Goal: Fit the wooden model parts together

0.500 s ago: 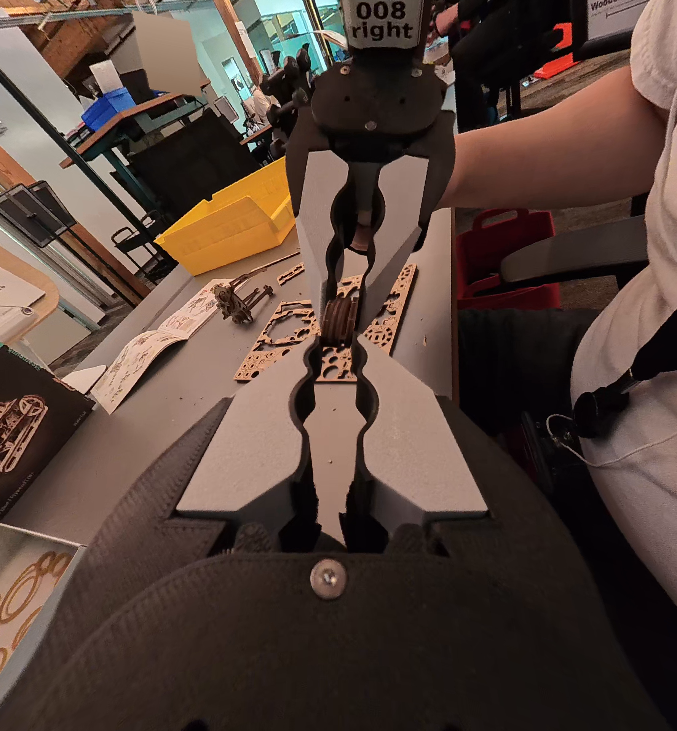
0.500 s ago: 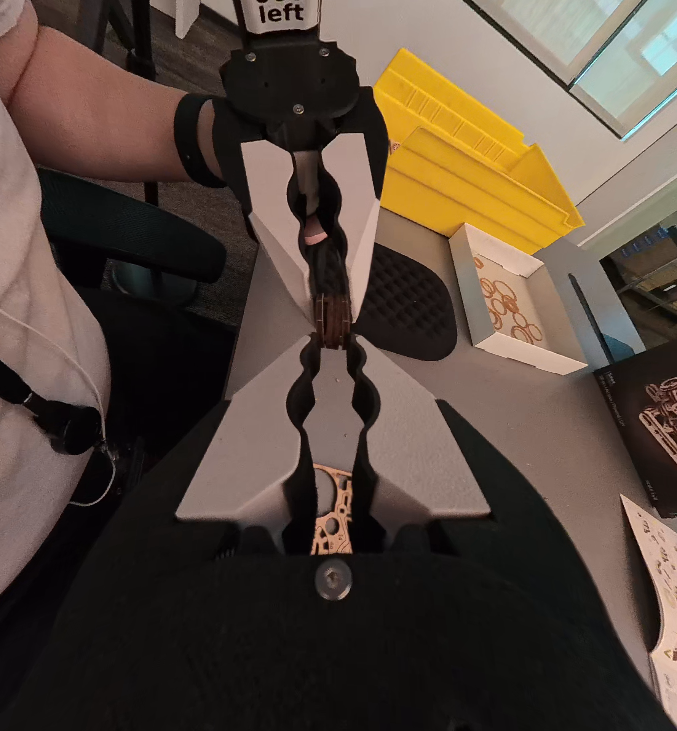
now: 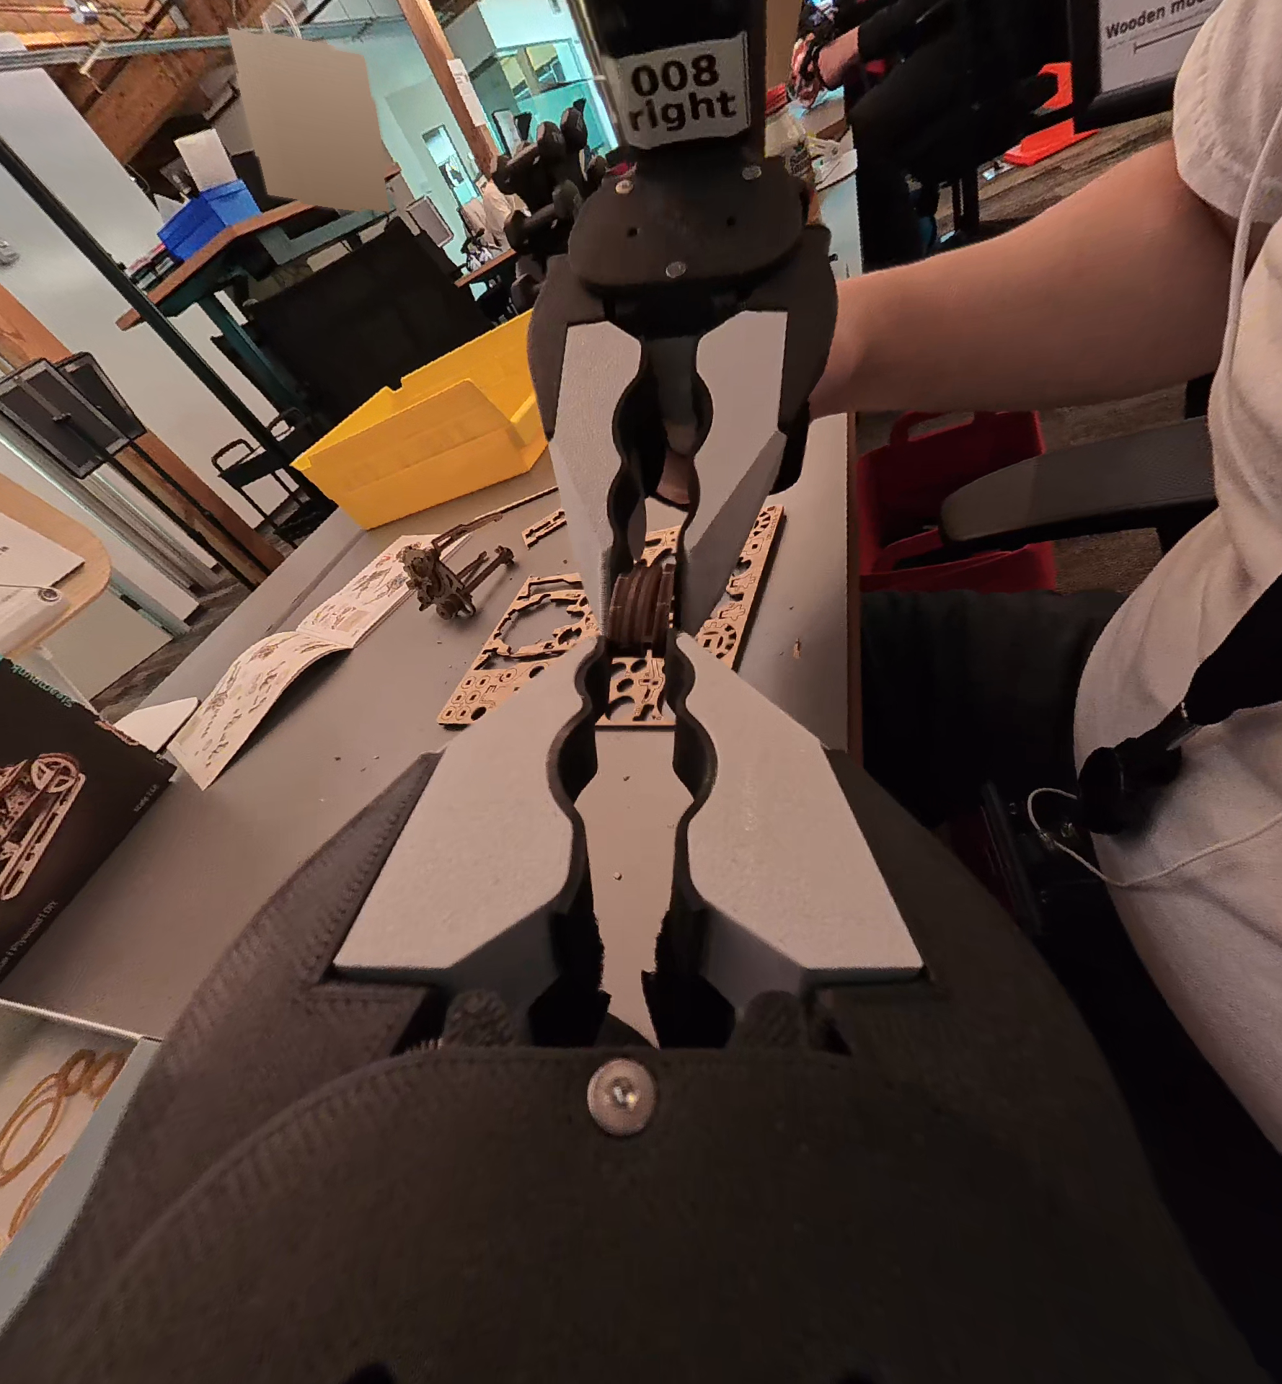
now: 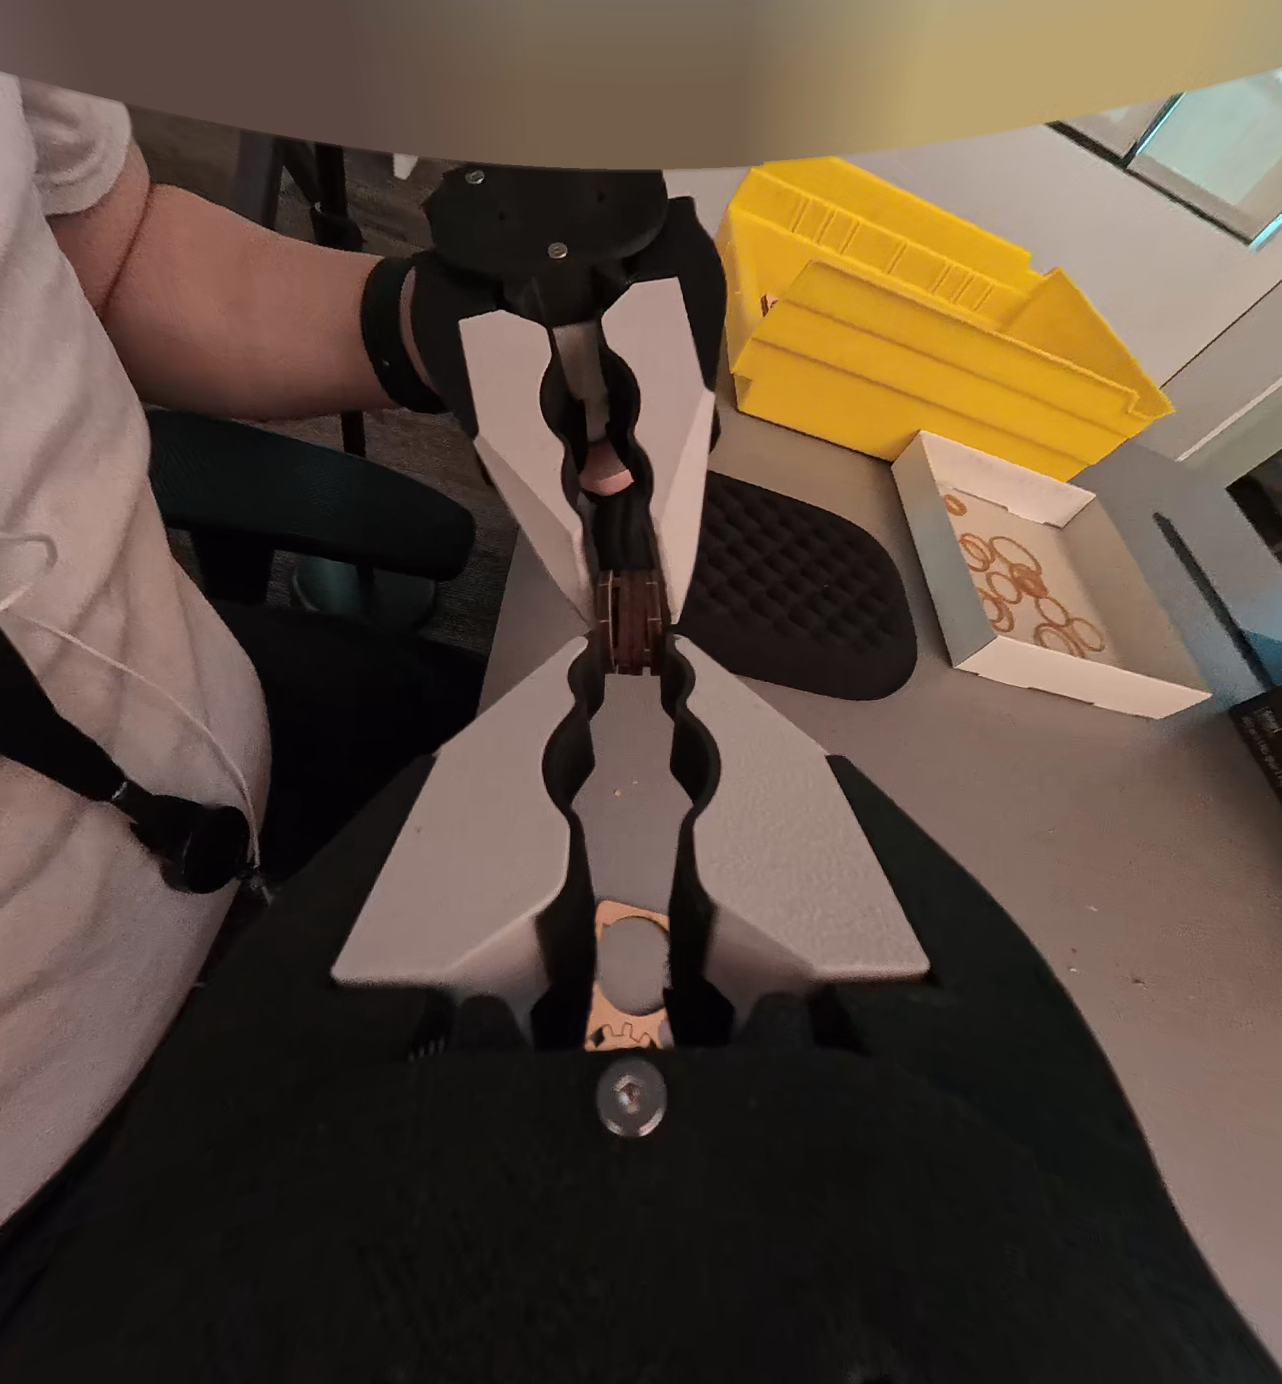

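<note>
— Where is the wooden part?

— A small stack of wooden discs (image 3: 639,608) hangs in the air above the grey table (image 3: 263,809), pinched from both ends. The left gripper (image 3: 638,650) grips its near edge with the fingers drawn narrow; the right gripper (image 3: 644,577) comes in from the opposite side, tip to tip, also closed tight on it.

— And from the other camera?

— The same: the right gripper (image 4: 632,653) and the left gripper (image 4: 627,592) meet on the discs (image 4: 629,625).

— What lies on the table?

— Flat cut-out wooden sheets (image 3: 548,644) under the grippers, a half-built wooden model (image 3: 447,573) beside an open booklet (image 3: 286,674), a yellow bin (image 3: 428,442) farther back, and a white tray of wooden rings (image 4: 1027,592).
</note>
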`<state>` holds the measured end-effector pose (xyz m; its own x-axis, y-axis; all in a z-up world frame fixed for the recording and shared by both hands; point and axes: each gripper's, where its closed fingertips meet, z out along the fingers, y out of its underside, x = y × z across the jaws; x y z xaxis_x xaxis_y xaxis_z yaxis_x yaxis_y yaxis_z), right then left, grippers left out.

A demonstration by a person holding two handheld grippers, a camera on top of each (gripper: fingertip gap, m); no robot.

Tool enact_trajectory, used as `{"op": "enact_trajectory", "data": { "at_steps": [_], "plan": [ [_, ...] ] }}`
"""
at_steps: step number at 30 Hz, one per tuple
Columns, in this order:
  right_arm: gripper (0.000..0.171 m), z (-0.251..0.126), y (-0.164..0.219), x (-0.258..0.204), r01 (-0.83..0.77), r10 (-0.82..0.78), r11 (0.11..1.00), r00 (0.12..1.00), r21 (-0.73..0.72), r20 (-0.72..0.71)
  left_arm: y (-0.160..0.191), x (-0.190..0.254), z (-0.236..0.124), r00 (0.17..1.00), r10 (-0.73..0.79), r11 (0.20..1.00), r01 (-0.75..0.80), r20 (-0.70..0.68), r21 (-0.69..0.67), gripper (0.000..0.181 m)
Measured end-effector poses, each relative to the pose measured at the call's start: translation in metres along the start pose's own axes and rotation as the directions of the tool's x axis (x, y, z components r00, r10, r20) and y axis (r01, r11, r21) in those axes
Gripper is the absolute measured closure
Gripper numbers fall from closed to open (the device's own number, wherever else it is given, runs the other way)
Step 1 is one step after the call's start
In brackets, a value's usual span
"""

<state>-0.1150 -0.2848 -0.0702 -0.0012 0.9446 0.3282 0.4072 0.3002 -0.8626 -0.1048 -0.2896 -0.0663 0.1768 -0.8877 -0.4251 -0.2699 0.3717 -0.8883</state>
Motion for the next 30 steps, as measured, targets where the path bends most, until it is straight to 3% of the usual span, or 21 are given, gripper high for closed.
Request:
{"op": "enact_trajectory", "data": {
  "at_steps": [15, 17, 27, 30],
  "plan": [
    [0.156, 0.006, 0.012, -0.005, 0.025, -0.025, 1.0, 1.0, -0.02, 0.003, 0.009, 0.005, 0.0, 1.0, 0.018, 0.999, -0.018, -0.019, -0.042, 0.169],
    [0.152, 0.007, 0.013, -0.004, 0.016, -0.015, 0.999, 1.0, -0.037, 0.009, 0.002, 0.006, 0.0, 1.0, 0.009, 1.0, -0.009, -0.018, 0.002, 0.169],
    [0.157, -0.009, -0.016, -0.001, -0.042, 0.041, 0.987, 0.999, 0.154, 0.008, -0.01, -0.001, -0.004, 0.999, -0.048, 0.994, 0.049, -0.005, 0.093, 0.169],
    [0.157, -0.009, -0.013, 0.001, -0.054, 0.053, 0.989, 0.999, 0.135, 0.005, -0.008, -0.002, -0.002, 0.998, -0.059, 0.994, 0.06, -0.007, 0.093, 0.169]
  ]
}}
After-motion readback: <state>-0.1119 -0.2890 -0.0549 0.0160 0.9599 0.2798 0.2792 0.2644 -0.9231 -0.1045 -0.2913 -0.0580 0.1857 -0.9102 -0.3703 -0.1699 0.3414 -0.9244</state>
